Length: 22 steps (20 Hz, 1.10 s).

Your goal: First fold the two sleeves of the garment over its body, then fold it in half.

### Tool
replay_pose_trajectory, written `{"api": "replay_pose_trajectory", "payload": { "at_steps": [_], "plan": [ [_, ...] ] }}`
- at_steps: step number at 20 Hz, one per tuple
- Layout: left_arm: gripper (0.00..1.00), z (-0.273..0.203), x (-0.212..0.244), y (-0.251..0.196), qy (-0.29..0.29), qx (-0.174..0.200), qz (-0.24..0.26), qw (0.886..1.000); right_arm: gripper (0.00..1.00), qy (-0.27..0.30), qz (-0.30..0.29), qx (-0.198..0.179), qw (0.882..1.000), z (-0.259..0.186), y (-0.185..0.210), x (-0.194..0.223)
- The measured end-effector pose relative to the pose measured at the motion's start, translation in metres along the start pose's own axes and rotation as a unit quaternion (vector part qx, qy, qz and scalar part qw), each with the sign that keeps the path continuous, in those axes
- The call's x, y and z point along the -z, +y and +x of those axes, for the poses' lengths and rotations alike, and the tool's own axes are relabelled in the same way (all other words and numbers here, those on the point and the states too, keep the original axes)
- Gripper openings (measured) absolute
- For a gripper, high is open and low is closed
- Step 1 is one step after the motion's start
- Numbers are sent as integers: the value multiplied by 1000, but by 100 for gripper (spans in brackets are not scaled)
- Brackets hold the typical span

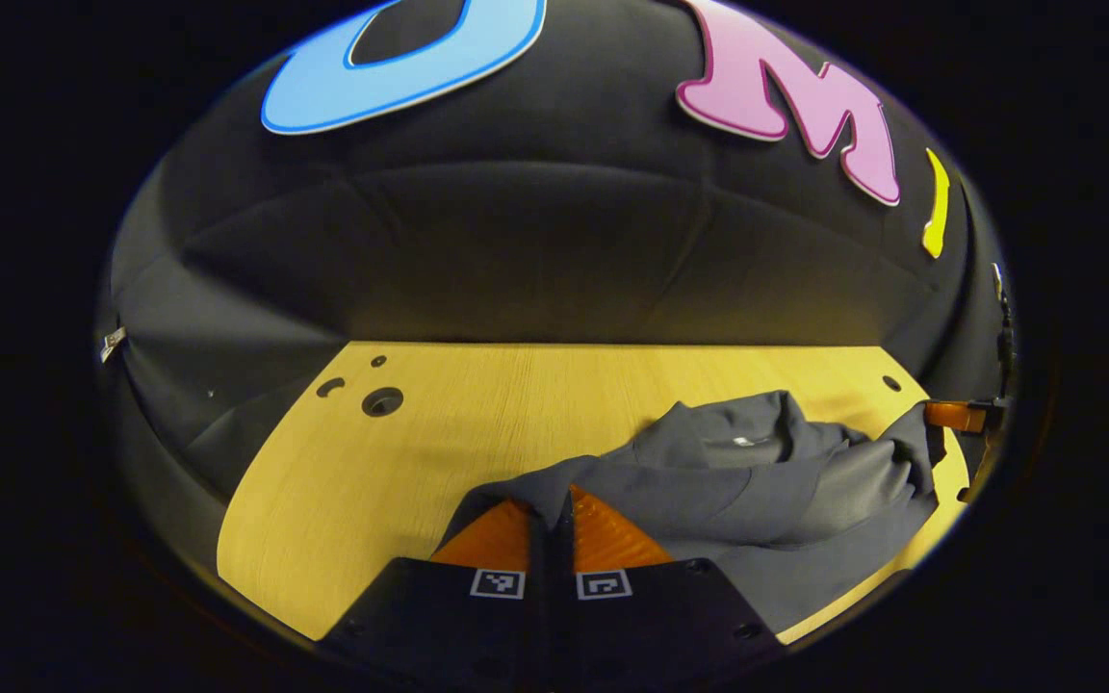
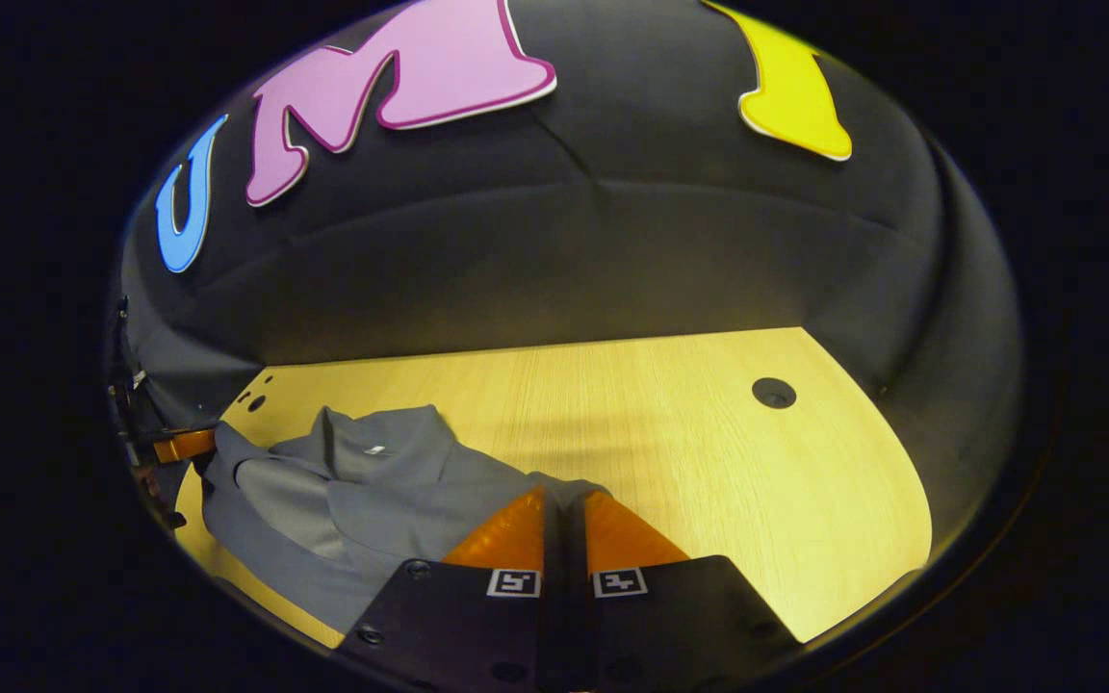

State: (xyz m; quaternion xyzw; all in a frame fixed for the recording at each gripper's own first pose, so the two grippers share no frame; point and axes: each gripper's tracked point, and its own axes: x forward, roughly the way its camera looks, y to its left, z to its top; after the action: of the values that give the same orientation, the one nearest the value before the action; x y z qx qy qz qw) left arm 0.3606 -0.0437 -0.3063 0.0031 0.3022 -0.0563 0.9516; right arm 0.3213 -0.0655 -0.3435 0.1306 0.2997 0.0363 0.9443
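The grey garment [image 1: 766, 500] lies bunched on the wooden table [image 1: 477, 423], stretched between both tools. The left gripper [image 1: 552, 500] pinches its near left corner; the right gripper [image 2: 564, 500] pinches its near right corner.

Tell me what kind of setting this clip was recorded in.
Likely a staged recording booth, not a home: black cloth wall wraps closely behind a light wooden table with drilled holes, and the one item on it is a grey garment.
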Motion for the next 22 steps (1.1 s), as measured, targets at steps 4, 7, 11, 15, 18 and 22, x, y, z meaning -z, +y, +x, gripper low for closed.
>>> {"api": "replay_pose_trajectory", "payload": {
  "at_steps": [4, 7, 11, 15, 18, 22],
  "plan": [
    [5, 25, 16, 5, 22, -12, 4, 1000, 5, 18, 8, -2, 1000, 21, -2, 17],
    [6, 34, 26, 5, 34, -19, 6, 999, 5, 29, -7, 6, 1000, 32, -6, 30],
    [6, 43, 34, 5, 42, -28, 9, 999, 6, 37, -8, 13, 999, 43, -5, 38],
    [15, 46, 37, 8, 44, -32, 10, 998, 12, 43, -1, 16, 999, 44, -6, 41],
    [29, 43, 41, 8, 52, -33, 8, 998, 25, 45, 5, 7, 999, 40, -1, 40],
    [71, 35, 46, 8, 59, -42, 23, 997, 56, 46, 0, 1, 999, 33, 7, 38]
  ]
}}
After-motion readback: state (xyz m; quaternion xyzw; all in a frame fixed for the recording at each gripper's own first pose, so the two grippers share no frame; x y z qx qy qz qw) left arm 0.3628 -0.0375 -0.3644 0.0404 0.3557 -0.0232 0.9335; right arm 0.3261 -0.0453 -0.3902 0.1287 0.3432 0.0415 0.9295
